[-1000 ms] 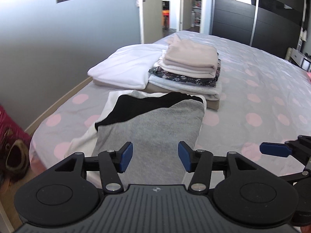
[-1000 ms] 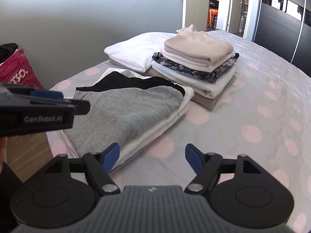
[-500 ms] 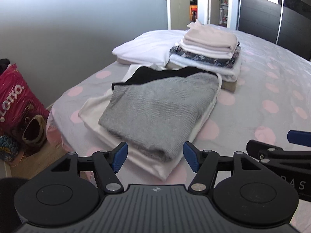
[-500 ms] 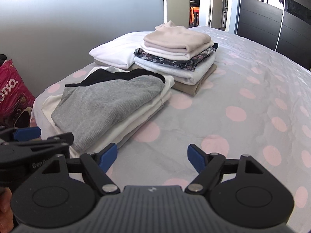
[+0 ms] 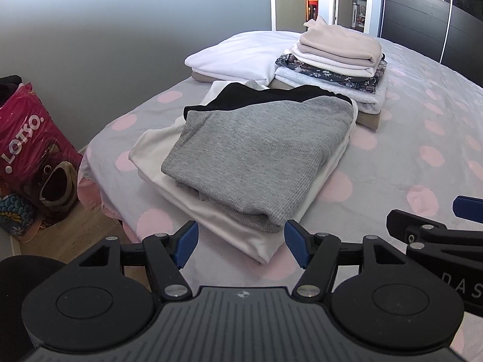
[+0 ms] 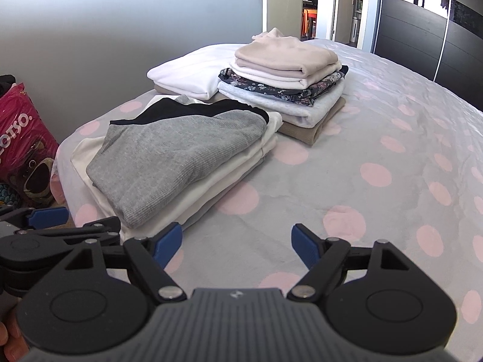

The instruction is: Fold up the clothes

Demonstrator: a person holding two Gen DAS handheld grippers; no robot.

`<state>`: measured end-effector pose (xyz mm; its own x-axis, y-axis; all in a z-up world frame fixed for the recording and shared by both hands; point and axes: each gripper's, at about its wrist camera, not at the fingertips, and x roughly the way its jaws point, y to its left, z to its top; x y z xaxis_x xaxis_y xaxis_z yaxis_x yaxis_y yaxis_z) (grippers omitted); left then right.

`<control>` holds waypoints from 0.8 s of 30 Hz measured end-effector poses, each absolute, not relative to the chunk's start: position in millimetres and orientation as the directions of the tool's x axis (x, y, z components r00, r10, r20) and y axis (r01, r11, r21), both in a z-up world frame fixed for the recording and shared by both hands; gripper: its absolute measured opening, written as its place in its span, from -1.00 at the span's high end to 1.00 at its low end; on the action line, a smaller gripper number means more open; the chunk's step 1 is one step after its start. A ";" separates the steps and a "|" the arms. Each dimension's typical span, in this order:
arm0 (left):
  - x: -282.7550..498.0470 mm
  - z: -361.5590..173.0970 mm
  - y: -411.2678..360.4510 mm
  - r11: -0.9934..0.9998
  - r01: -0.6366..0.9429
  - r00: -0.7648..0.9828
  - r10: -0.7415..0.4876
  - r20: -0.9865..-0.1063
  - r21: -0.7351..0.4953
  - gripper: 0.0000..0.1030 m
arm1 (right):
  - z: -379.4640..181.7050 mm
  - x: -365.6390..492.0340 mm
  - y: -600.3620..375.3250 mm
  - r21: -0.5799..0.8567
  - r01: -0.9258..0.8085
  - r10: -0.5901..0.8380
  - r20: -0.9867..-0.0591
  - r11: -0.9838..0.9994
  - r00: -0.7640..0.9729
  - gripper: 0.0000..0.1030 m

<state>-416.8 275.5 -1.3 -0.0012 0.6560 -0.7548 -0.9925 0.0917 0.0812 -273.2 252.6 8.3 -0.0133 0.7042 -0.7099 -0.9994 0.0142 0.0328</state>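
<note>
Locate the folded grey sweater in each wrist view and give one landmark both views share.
Left wrist: the grey sweater lies centre frame, on top of a white garment, just beyond the open left gripper.
Right wrist: the grey sweater sits left of centre, ahead and left of the open right gripper.
Shared landmark: the pink Lotso bag at the left edge.

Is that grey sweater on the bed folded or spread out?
Folded. The grey sweater lies as a compact rectangle, doubled edge showing in front, atop folded white clothes. Neither gripper touches it.
</note>
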 end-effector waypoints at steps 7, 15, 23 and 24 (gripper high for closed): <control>-425.9 7.3 280.5 0.101 -0.994 0.028 0.629 -0.777 0.046 -0.19 | 17.6 -278.7 254.7 0.021 -0.999 0.695 -0.719 0.031 0.007 -0.59; -446.4 22.4 287.2 0.104 -0.995 0.069 0.614 -0.786 -0.005 -0.20 | 35.8 -292.3 257.5 0.054 -0.998 0.685 -0.728 0.033 -0.016 -0.59; -462.8 25.1 290.8 0.081 -0.997 0.055 0.619 -0.784 -0.005 -0.20 | 43.1 -314.4 261.5 0.014 -0.999 0.688 -0.726 0.033 0.013 -0.59; -463.8 25.0 290.8 0.080 -0.997 0.050 0.621 -0.782 0.000 -0.20 | 42.8 -316.4 262.3 0.010 -0.999 0.685 -0.728 0.035 0.017 -0.59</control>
